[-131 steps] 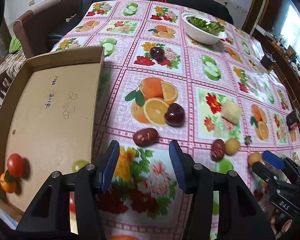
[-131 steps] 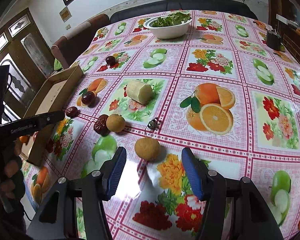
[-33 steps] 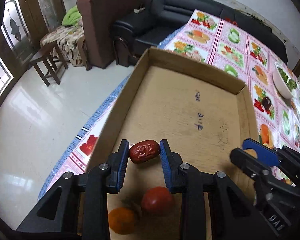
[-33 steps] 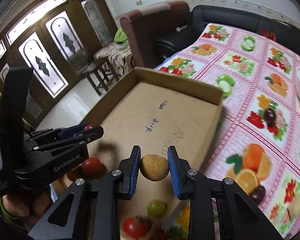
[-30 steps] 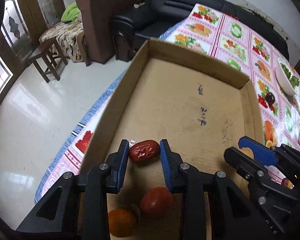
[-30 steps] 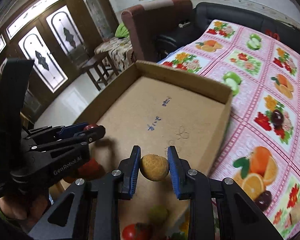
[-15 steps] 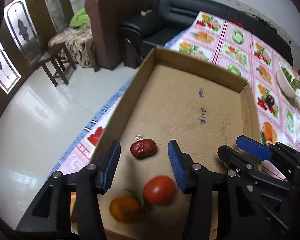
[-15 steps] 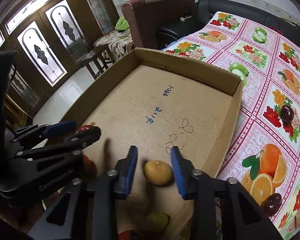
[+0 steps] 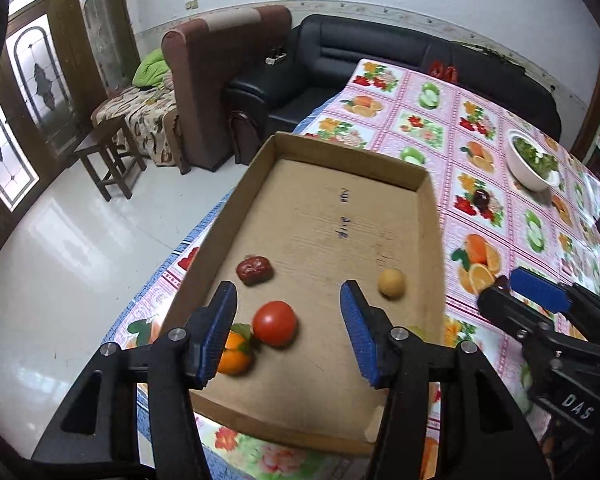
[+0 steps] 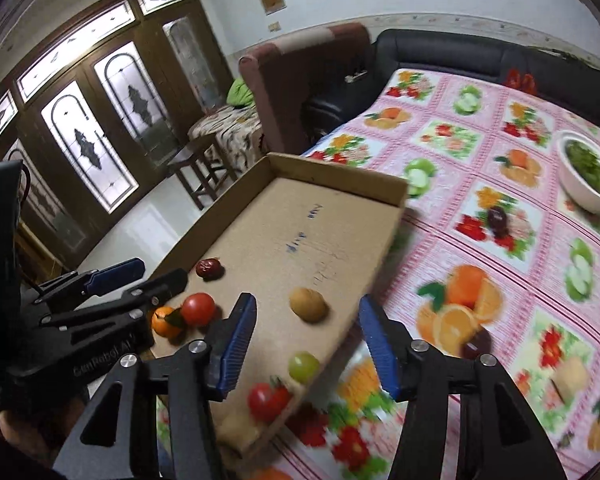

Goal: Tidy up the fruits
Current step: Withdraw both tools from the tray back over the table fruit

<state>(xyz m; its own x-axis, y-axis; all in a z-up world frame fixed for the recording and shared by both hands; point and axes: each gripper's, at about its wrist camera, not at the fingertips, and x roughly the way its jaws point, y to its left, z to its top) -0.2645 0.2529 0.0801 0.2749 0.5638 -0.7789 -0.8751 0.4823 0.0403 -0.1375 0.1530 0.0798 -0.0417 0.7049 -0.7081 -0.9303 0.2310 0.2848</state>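
Both grippers, left gripper (image 9: 288, 332) and right gripper (image 10: 308, 348), empty, fingers opening. Red date (image 9: 254, 270) and yellow fruit (image 10: 308, 304) lie apart in cardboard tray (image 9: 428, 216), spaced to avoid rolling together.

This is a home's living and dining room. A black leather sofa (image 9: 400, 56) and a brown armchair (image 9: 220, 80) stand at the far end of a table under a fruit-print tablecloth (image 9: 440, 120). On the left are wooden doors with patterned glass (image 10: 100, 120), a small wooden stool (image 9: 108, 160) and a glossy tiled floor (image 9: 60, 260).
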